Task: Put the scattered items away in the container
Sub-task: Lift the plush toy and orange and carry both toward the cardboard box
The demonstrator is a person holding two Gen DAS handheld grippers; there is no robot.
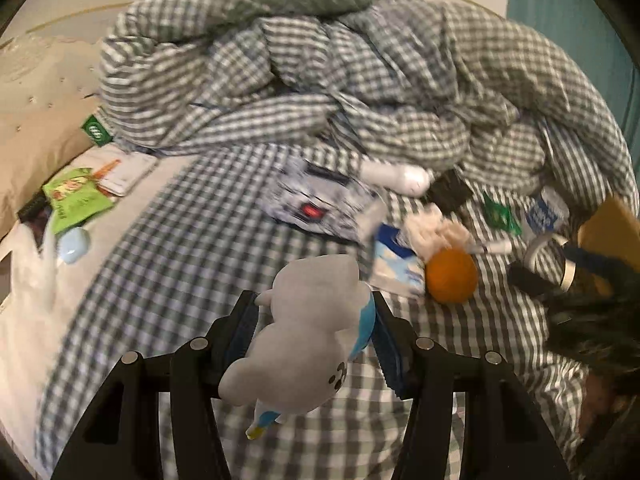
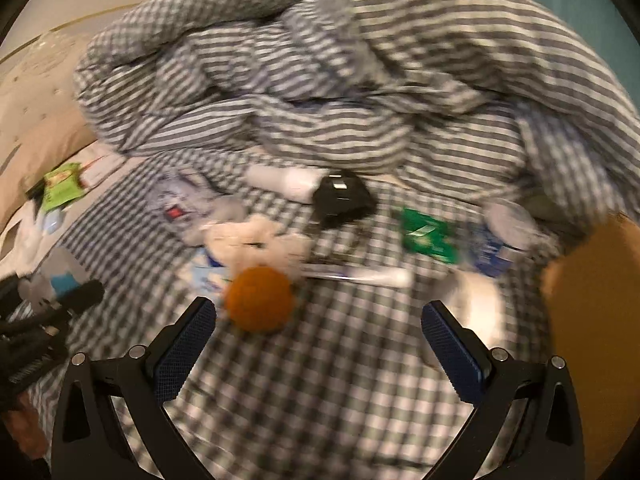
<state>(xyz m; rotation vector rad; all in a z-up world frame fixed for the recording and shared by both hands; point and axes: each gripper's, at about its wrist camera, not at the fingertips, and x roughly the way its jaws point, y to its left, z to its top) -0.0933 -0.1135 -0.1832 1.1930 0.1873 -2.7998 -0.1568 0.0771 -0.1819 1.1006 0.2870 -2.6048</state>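
Note:
My left gripper [image 1: 314,308] is shut on a grey and white plush toy [image 1: 304,336] with blue trim, lifted above the checked bedsheet. My right gripper [image 2: 318,316] stands open over the sheet with nothing between its fingers. Just beyond its left finger lies an orange ball [image 2: 259,304], also seen in the left wrist view as the orange ball [image 1: 451,276]. Behind the ball are a white fluffy toy [image 2: 256,242], a black object [image 2: 344,198], a green packet [image 2: 428,234] and a white pen-like stick [image 2: 360,276]. A brown cardboard container [image 2: 596,320] stands at the right edge.
A crumpled checked duvet [image 1: 320,72] piles up across the back of the bed. A beige pillow [image 1: 36,120] lies at the left, with a green snack packet [image 1: 74,200] and a pale blue case [image 1: 74,244] beside it. A teal curtain [image 1: 580,8] hangs at right.

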